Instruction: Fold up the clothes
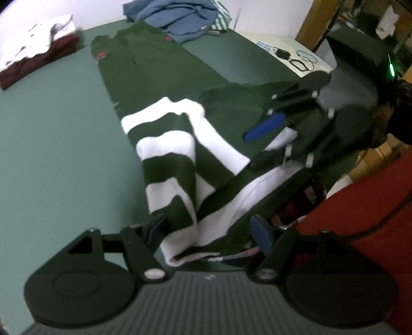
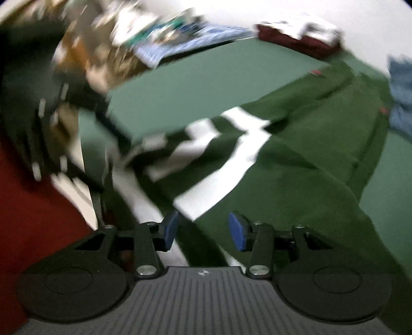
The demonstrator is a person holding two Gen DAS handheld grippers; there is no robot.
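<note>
Your right wrist view is smeared with blur, so the clutter past the far table edge and the dark shape at its left cannot be made out. The near hem of the green and white striped garment [image 1: 164, 134] runs under the left gripper [image 1: 209, 233] and is cut off by the tool body; whether cloth touches either pad is hard to tell.

Your left gripper's jaws stand wide apart with the striped hem lying between them, unpinched. Your right gripper [image 2: 203, 229] has its blue pads parted over plain green cloth, not pressing on it; in the left view it hovers above the garment's right side.

The garment stretches lengthwise down the green table [image 1: 56, 144], stripes at your end and red tags at the far end. A folded white and maroon stack [image 1: 36, 56] sits at the far left, well apart from it. A heap of blue clothes [image 1: 175, 18] touches the garment's far end. Cables and a small black device [image 1: 293, 58] lie on a white surface at the far right.

Bare table lies open left of the garment. To the right, the table edge drops to red floor [image 1: 365, 221].
</note>
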